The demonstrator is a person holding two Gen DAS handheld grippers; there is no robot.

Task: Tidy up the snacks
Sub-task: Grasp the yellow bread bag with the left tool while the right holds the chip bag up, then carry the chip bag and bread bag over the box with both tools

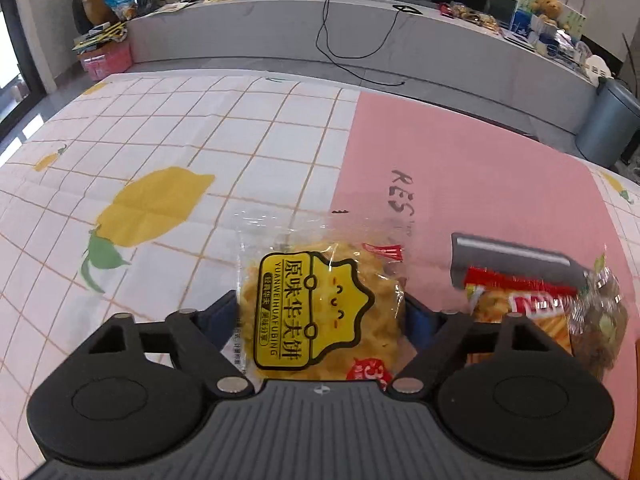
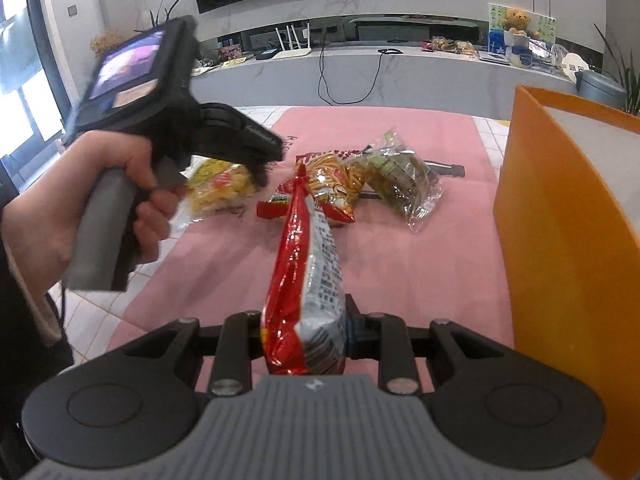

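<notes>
Black jaws, ribbed grey housings, silver pivot screws (bare-skinned hand (image 2: 52, 216)).

Yellow-labelled packet (image 1: 320, 312), red-and-silver packet (image 2: 306, 264), pink mat (image 1: 460, 168), orange bin (image 2: 568, 240).

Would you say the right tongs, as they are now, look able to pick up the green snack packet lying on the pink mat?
Probably not yet. The right tongs are shut on a red snack bag, so they would need to release it first. Otherwise the way to the green packet on the pink mat looks open.
</notes>
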